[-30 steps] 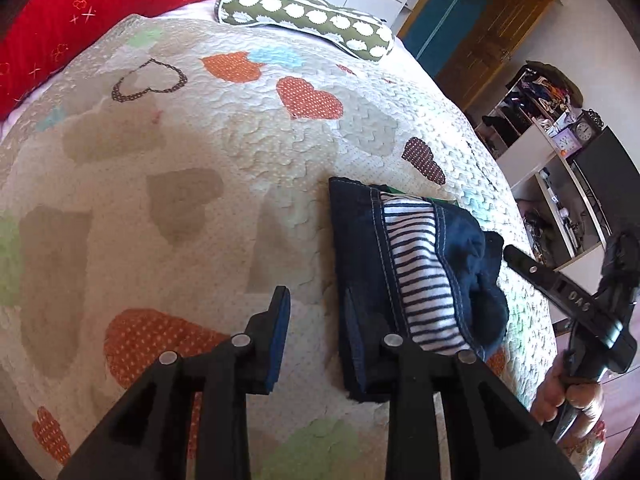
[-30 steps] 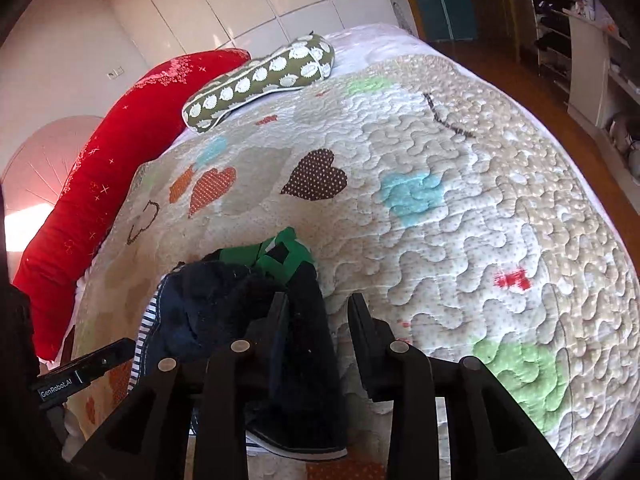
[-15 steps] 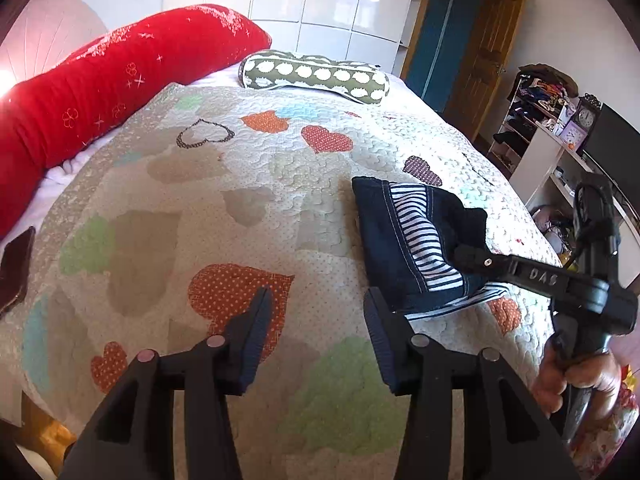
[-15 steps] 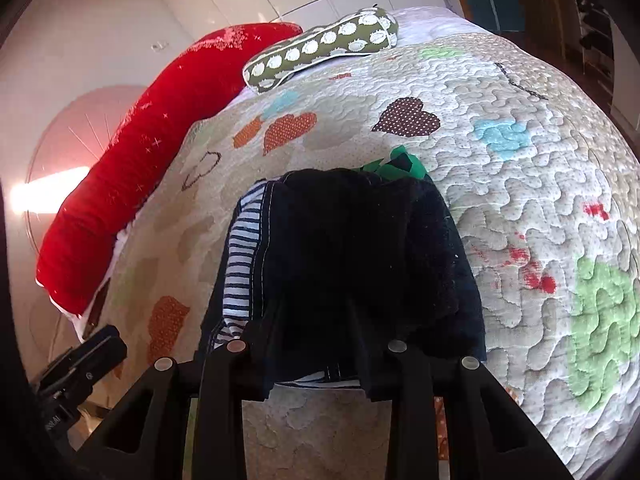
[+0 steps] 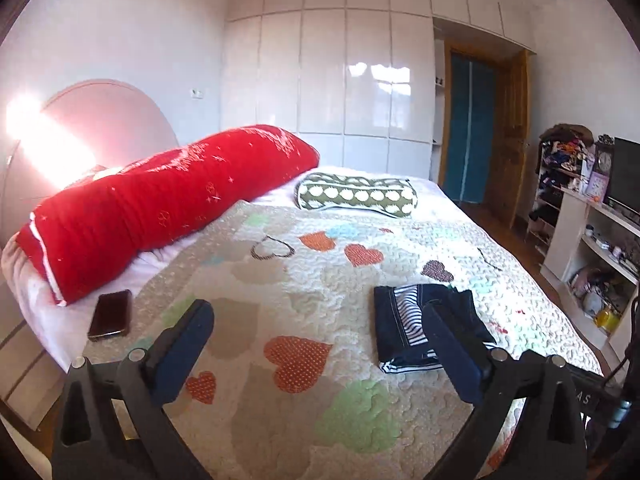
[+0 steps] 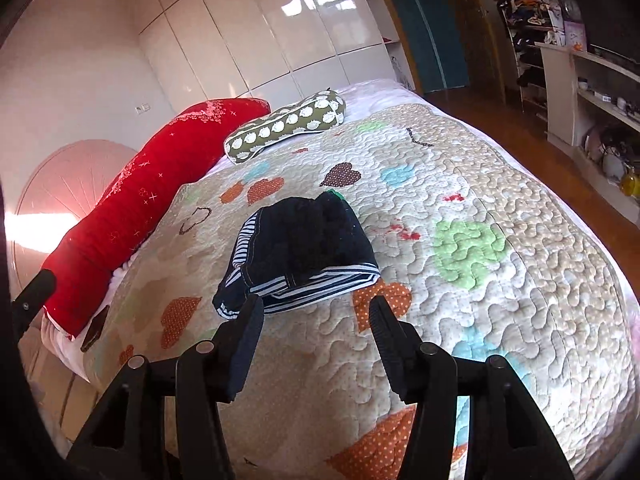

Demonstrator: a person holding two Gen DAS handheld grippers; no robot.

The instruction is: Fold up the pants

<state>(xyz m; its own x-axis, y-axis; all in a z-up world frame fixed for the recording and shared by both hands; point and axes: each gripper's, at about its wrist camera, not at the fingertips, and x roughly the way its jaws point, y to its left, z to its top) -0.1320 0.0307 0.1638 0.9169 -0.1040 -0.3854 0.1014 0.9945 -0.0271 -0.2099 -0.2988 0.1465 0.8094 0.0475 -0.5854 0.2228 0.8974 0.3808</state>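
The pants (image 5: 404,328) are dark navy with a blue-and-white striped lining. They lie folded in a small bundle on the heart-patterned quilt (image 5: 320,280). In the right wrist view the pants (image 6: 304,244) lie just beyond the fingertips. My left gripper (image 5: 320,332) is wide open and empty, held above the quilt, left of the pants. My right gripper (image 6: 316,312) is open and empty, just short of the bundle's near edge. A bit of green cloth (image 6: 334,193) peeks out at the bundle's far side.
A long red pillow (image 5: 160,208) and a green spotted bolster (image 5: 356,198) lie at the head of the bed. A dark phone (image 5: 110,314) lies on the white sheet at the left edge. Shelves (image 5: 592,248) and a door stand to the right.
Both grippers have pulled back and up from the pants and opened wider. The right gripper let go of the bundle, which now lies flat on the quilt.
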